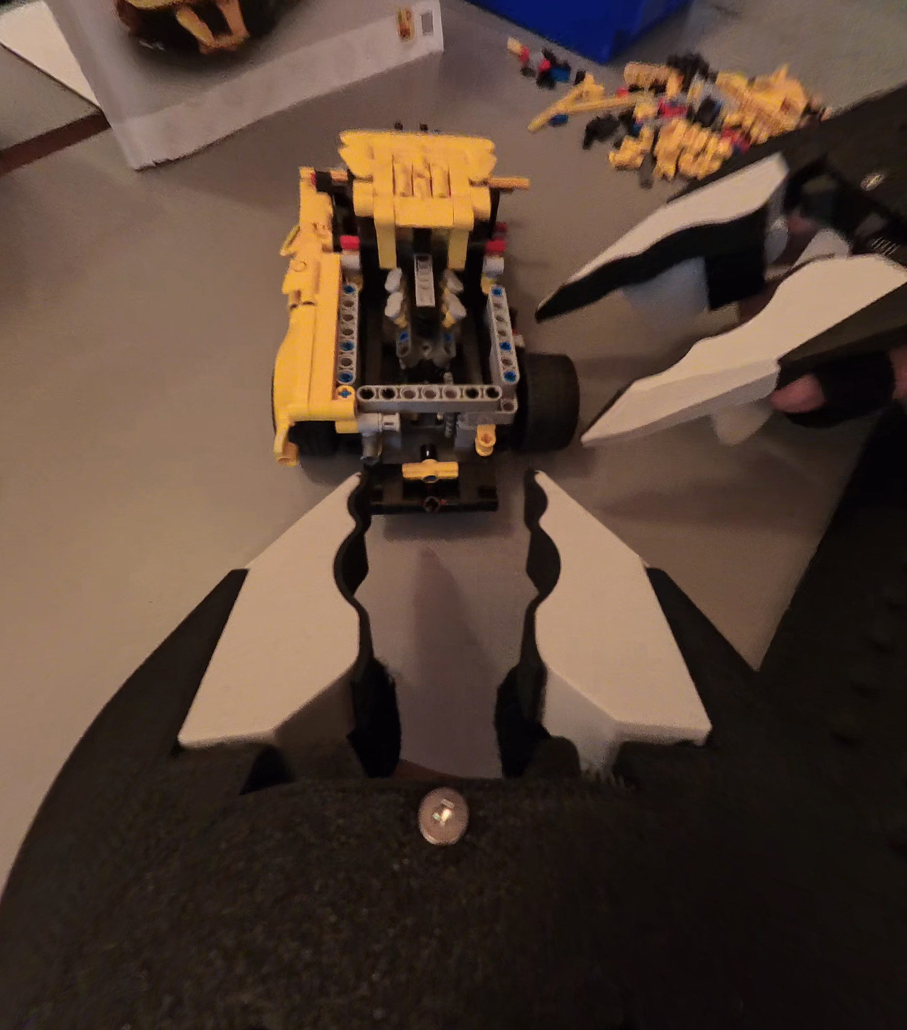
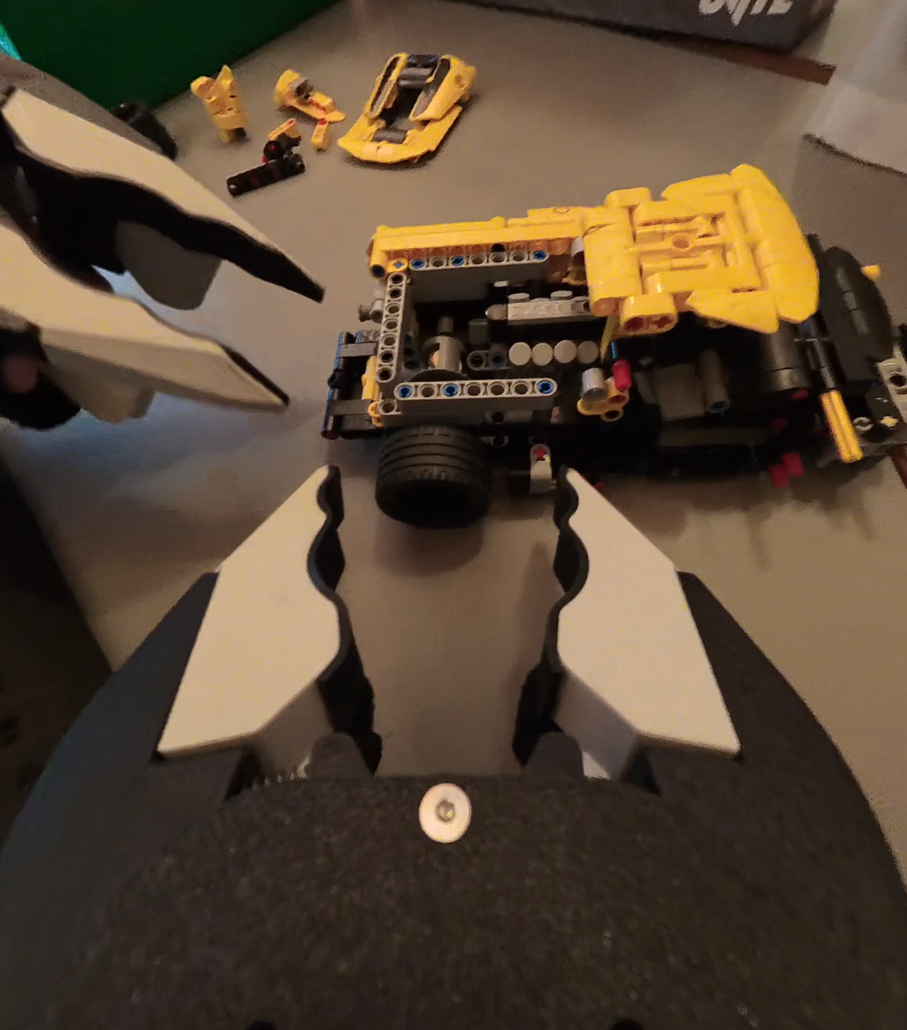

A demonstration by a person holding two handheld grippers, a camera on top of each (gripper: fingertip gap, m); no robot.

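Both tongs gape, holding nothing: left gripper (image 1: 443,485) faces the half-built yellow car's (image 1: 412,312) tail, right gripper (image 2: 445,479) its black wheel (image 2: 432,482); a careless nudge might shed pieces across the grey table (image 1: 105,334).

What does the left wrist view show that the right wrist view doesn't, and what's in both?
Only the left wrist view shows the pile of loose yellow bricks, the blue bin and the white booklet.

Only the right wrist view shows the detached yellow body panel, the small yellow subassemblies, the green bin and the model's front axle end.

Both show the half-built yellow brick car on the grey table, its black tyre, and both open claws, left claw and right claw, near it, neither holding anything.
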